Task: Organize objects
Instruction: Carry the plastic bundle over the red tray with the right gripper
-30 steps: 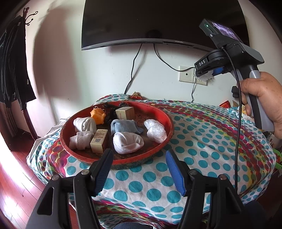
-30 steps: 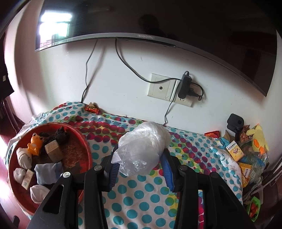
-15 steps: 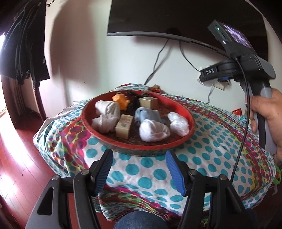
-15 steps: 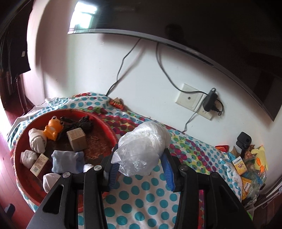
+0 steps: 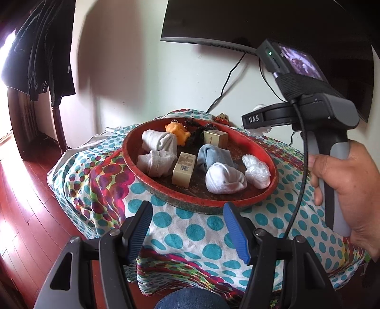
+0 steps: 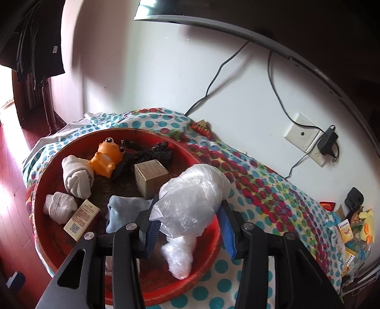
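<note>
A round red tray (image 5: 133,152) (image 6: 42,180) on the polka-dot table holds rolled socks (image 5: 156,145), an orange frog toy (image 6: 106,156), two small boxes (image 5: 184,168) (image 6: 149,177), a black cord and a crumpled plastic bag (image 5: 257,168) (image 6: 179,252). My right gripper (image 6: 188,228) is shut on a second clear plastic bag (image 6: 192,199) and holds it above the tray's right part. My left gripper (image 5: 187,228) is open and empty, just in front of the tray's near rim. The right gripper's body shows in the left wrist view (image 5: 308,111).
A TV hangs on the wall (image 6: 261,21) with cables down to a socket and charger (image 6: 306,140). Snack packets and boxes (image 6: 351,228) lie at the table's right end. A dark coat (image 5: 40,47) hangs at the left over the wooden floor.
My right gripper has carried the plastic bag leftward, from over the bare tablecloth to above the tray. My left gripper has swung to the left and drawn a little nearer the tray.
</note>
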`<action>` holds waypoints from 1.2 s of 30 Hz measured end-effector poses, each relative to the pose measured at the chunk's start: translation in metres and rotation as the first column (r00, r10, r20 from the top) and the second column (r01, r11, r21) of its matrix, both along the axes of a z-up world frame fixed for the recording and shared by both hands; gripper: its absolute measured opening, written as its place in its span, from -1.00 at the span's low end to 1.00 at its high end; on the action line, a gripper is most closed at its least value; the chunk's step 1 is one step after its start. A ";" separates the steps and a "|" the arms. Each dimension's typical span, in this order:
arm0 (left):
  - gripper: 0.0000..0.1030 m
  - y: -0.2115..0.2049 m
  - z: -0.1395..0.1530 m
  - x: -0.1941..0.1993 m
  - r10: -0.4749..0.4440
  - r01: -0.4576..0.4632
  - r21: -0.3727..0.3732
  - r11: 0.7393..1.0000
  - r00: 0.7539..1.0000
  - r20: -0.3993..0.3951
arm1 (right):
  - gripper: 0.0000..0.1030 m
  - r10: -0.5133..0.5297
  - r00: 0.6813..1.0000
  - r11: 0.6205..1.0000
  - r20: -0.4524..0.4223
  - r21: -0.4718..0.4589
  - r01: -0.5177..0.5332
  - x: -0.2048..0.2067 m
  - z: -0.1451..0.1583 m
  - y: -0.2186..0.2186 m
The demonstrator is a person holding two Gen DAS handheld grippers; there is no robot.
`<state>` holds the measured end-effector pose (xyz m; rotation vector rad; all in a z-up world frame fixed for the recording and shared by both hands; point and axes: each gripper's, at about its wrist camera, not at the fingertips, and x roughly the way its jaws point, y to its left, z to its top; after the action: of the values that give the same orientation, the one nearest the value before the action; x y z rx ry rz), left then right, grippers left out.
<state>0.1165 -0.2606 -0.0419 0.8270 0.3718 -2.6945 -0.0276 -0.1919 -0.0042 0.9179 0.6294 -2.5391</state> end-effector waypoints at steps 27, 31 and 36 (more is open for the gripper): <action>0.23 -0.009 -0.008 -0.014 -0.005 0.004 0.035 0.999 1.000 0.022 | -0.17 -0.090 0.979 0.995 0.185 -0.019 0.095 -0.082 -0.068 -0.015; 0.24 -0.010 -0.009 -0.014 -0.002 0.001 0.044 0.999 1.000 0.025 | -0.17 -0.088 0.978 0.996 0.191 -0.009 0.092 -0.086 -0.070 -0.016; 0.24 -0.007 -0.011 -0.015 -0.008 0.007 0.043 0.999 0.999 0.032 | -0.12 -0.094 0.973 0.995 0.210 -0.014 0.099 -0.090 -0.071 -0.015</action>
<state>0.1013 -0.2676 -0.0525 0.8840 0.4209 -2.6852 -0.1176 -0.2073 -0.0748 1.2139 0.5000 -2.4821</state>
